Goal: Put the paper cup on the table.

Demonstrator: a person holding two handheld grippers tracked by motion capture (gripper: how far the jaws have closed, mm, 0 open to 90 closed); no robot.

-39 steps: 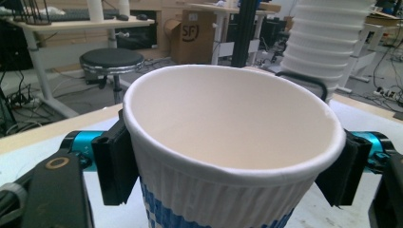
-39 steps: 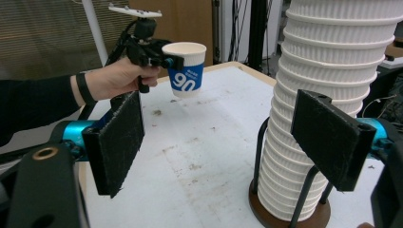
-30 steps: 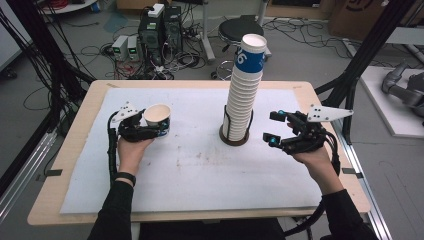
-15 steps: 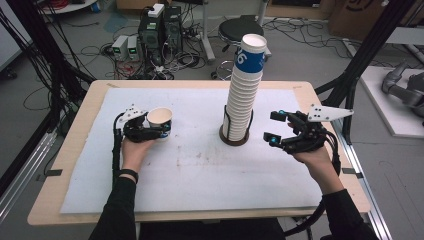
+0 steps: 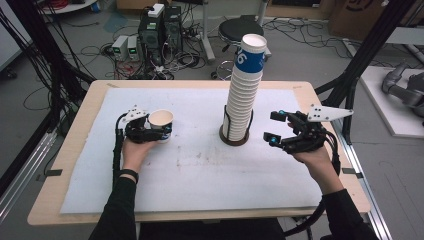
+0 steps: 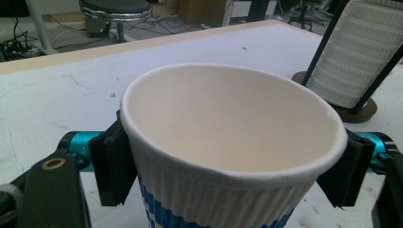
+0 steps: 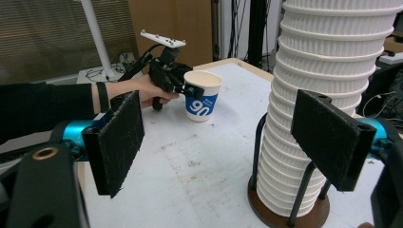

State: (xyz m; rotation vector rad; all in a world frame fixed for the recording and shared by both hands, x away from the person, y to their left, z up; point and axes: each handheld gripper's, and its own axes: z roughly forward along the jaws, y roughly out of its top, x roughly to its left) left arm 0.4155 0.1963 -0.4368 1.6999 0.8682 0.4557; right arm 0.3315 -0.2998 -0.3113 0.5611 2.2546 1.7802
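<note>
A white paper cup with blue print stands upright on the white mat, left of centre. My left gripper is around it. In the left gripper view the cup sits between the black pads, which touch its wall on both sides. The jaws have just been opening. A tall stack of paper cups stands in a dark wire holder mid-table. My right gripper stands open just right of the stack, nothing between its pads. Its view shows the stack and the far cup.
The white mat covers a wooden table. Bare mat lies between the cup and the stack, and in front of both. Beyond the far edge are a stool, computer boxes and floor cables.
My left gripper and the cup have shifted slightly to the right and toward me. The right gripper has not moved.
</note>
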